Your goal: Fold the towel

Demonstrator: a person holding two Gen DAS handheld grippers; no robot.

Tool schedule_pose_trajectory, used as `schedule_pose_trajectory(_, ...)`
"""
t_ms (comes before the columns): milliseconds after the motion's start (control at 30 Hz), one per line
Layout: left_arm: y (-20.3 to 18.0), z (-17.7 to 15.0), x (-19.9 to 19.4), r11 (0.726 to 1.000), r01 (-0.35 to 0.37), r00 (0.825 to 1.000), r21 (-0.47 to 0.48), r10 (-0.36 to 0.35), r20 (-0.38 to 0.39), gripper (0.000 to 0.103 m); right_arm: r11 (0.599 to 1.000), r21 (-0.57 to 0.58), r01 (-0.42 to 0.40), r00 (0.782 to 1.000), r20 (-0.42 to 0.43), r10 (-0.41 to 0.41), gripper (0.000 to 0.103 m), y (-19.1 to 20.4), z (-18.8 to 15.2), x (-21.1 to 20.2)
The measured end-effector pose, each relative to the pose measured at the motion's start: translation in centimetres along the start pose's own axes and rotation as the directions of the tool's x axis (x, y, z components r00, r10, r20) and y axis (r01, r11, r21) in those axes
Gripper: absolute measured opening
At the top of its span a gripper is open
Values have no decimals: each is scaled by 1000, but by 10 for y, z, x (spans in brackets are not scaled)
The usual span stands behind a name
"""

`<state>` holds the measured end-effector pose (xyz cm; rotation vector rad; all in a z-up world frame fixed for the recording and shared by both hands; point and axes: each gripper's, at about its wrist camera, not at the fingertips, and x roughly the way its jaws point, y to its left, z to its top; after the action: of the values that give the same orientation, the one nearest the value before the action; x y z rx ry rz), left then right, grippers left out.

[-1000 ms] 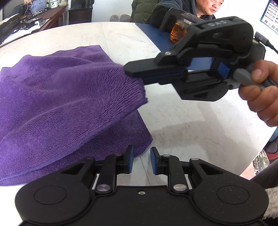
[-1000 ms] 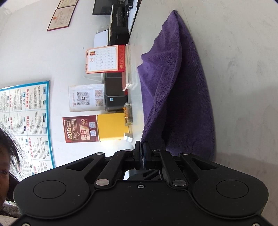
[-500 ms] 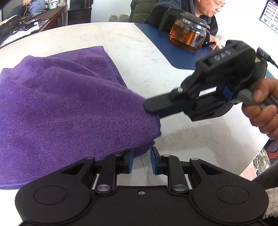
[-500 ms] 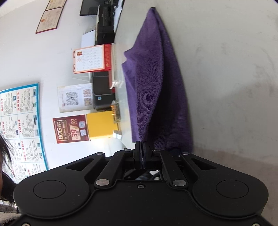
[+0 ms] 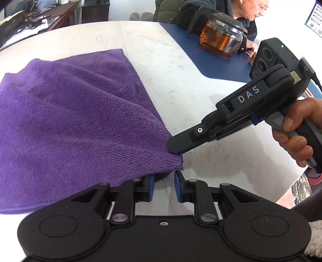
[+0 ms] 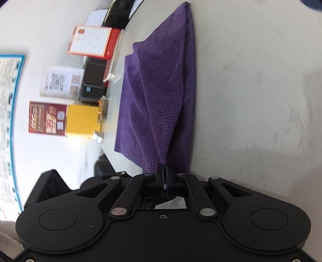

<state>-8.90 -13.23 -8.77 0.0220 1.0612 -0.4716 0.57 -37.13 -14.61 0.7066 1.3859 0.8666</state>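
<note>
1. The purple towel (image 5: 76,125) lies on the pale table (image 5: 165,60), filling the left wrist view from 9 o'clock to the centre. One layer is doubled over another, and the near right corner is lifted off the surface.
2. Your right hand-held gripper (image 5: 174,148) comes in from 3 o'clock and has that raised corner pinched. In its own view the two fingers (image 6: 161,177) are pressed flat together on the cloth, which fans up and away toward 12 o'clock.
3. Your right hand (image 5: 295,137) wraps the grey grip at 3 o'clock, index finger on the trigger.
4. Your left hand-held gripper (image 5: 163,186) sits at 6 o'clock, jaws a little way apart. The blue pads show bare table between them. The towel's lower edge hangs over the left pad; you cannot tell whether it touches it, and nothing is clamped.
5. A glass teapot (image 5: 221,40) of amber tea stands on a blue mat (image 5: 211,66) toward 1 o'clock, well apart from the towel.
6. A seated person (image 5: 237,12) is behind the teapot at 1 o'clock.
7. In the right wrist view a calendar (image 6: 92,42) and posters (image 6: 48,116) hang on the wall around 9 to 10 o'clock.
</note>
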Motion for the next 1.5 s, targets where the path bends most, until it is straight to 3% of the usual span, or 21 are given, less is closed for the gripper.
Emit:
schedule_pose_trajectory(200, 2, -5, -19, 1000, -6, 1000, 8, 6, -18, 19, 990, -118, 84, 996, -23, -87, 2, 19, -3, 2)
schedule_pose_trajectory(333, 1, -3, -36, 1000, 0, 1000, 26, 0, 22, 20, 982, -153, 112, 993, -17, -115, 2, 24, -4, -2)
schedule_pose_trajectory(500, 5, 12, -24, 999, -21, 998, 47, 18, 58, 21, 973, -180, 147, 989, 4, -149, 2, 29, -8, -3)
schedule_pose_trajectory(667, 4, 14, 6, 996, -7, 1000, 85, 7, 3, 21, 978, -150, 143, 990, 22, -141, 2, 25, -11, -5)
schedule_pose_trajectory(867, 5, 12, 7, 996, 10, 1000, 89, -9, -8, 21, 987, -118, 106, 992, 82, -97, 7, 25, -6, -24)
schedule_pose_trajectory(967, 4, 12, 8, 995, 7, 1000, 99, -5, -17, 22, 996, -73, 60, 988, 145, -49, 13, 22, 10, -33)
schedule_pose_trajectory(1133, 4, 13, 8, 994, 8, 1000, 108, -5, -26, 22, 1000, -19, 25, 974, 224, -20, 13, 9, 48, -26)
schedule_pose_trajectory(1500, 9, 14, 8, 995, 25, 999, 94, -22, -35, 22, 979, -116, 166, 959, 249, -133, 13, 11, 110, -2)
